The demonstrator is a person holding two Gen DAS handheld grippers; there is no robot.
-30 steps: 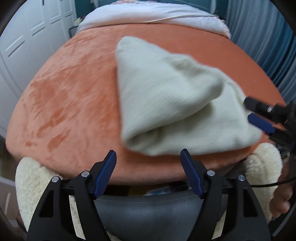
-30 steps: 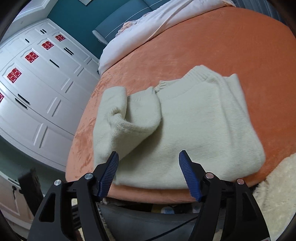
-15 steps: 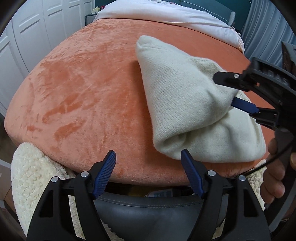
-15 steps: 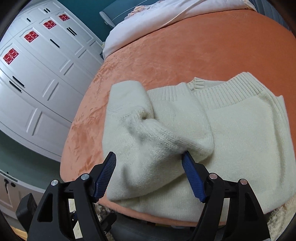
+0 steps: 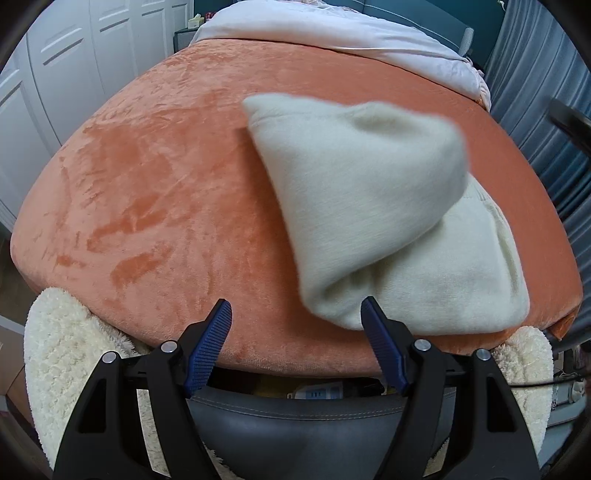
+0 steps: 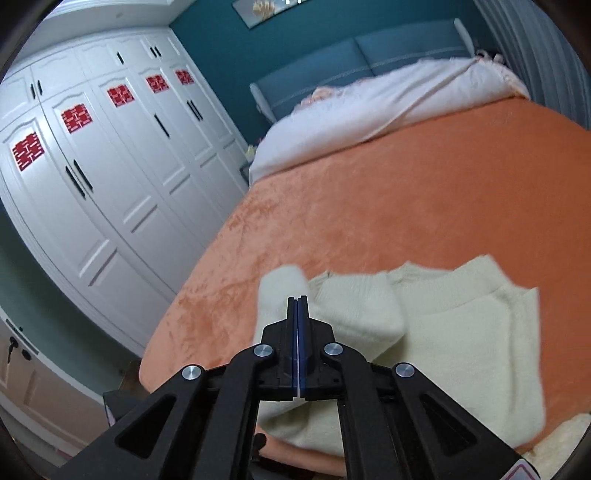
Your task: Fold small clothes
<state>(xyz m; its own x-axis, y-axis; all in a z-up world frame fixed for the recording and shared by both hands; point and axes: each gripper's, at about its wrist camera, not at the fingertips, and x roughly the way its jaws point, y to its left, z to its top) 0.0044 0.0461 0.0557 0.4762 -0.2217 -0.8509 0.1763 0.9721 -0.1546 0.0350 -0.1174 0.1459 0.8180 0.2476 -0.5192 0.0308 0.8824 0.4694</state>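
A cream knitted sweater (image 5: 373, 206) lies on the orange blanket (image 5: 155, 184) near the bed's front edge, with one sleeve folded over its body. It also shows in the right wrist view (image 6: 443, 343). My left gripper (image 5: 297, 347) is open and empty, just in front of the bed edge, its right finger close to the sweater's near fold. My right gripper (image 6: 297, 306) is shut, held above the sweater's left part; I see no cloth between its jaws.
A white quilt (image 5: 332, 26) lies at the head of the bed. White wardrobe doors (image 6: 92, 177) stand to the left. A fluffy cream rug (image 5: 62, 354) and a dark grey seat (image 5: 303, 424) are below the bed edge. Blue curtains (image 5: 554, 110) hang to the right.
My right gripper has shut and pulled up and back from the sweater. The folded sleeve has settled over the body. My left gripper has stayed open and drifted slightly left.
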